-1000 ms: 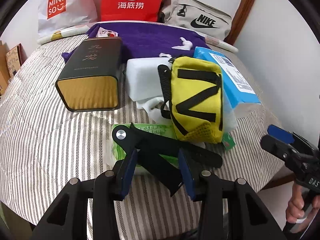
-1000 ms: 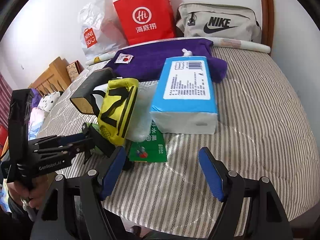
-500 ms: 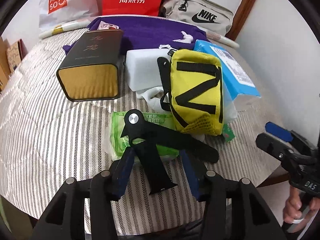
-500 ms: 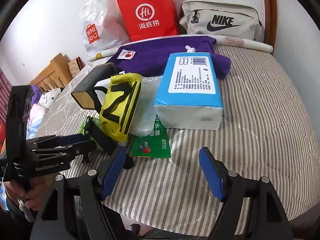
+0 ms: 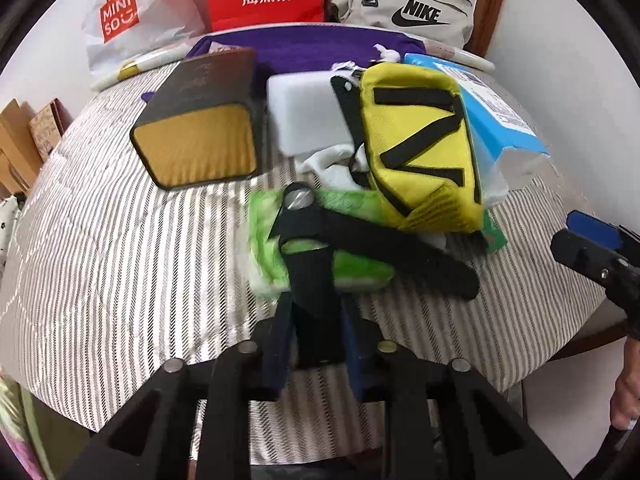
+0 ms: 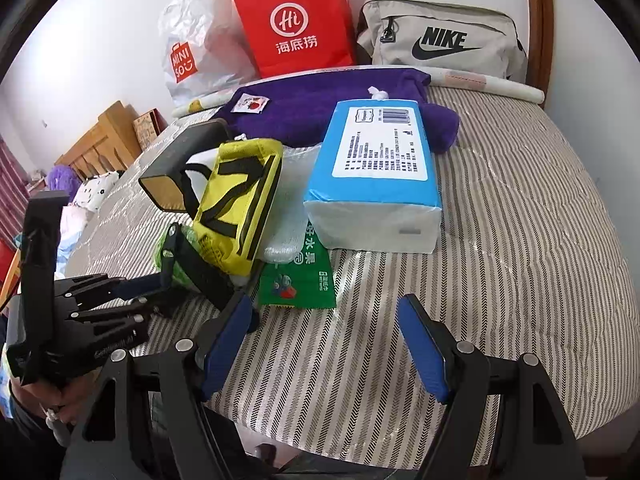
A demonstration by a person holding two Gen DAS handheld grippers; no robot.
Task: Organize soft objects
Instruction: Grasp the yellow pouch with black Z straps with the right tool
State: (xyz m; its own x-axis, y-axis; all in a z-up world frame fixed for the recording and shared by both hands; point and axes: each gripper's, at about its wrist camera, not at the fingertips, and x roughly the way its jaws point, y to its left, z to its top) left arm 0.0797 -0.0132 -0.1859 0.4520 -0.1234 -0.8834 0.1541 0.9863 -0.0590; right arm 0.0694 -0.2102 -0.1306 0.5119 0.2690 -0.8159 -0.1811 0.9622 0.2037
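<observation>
A black hand grip exerciser (image 5: 320,248) lies on a green tissue pack (image 5: 280,240) on the striped bed. My left gripper (image 5: 318,344) is shut on one handle of the exerciser. The exerciser also shows in the right wrist view (image 6: 192,264). Behind it a yellow pouch with black straps (image 5: 420,148) leans on a blue tissue pack (image 5: 496,116). My right gripper (image 6: 324,344) is open and empty above the near edge of the bed, right of the pile. It also shows at the right in the left wrist view (image 5: 592,240).
A black and gold box (image 5: 200,120), a white foam block (image 5: 308,112) and a purple towel (image 6: 320,108) lie behind. A Miniso bag (image 6: 196,56), a red paper bag (image 6: 296,28) and a Nike bag (image 6: 440,44) stand by the wall. A green flat packet (image 6: 296,276) lies near the front.
My left gripper has closed on the exerciser's handle and drawn back toward the near edge of the bed with it. The right gripper has barely moved.
</observation>
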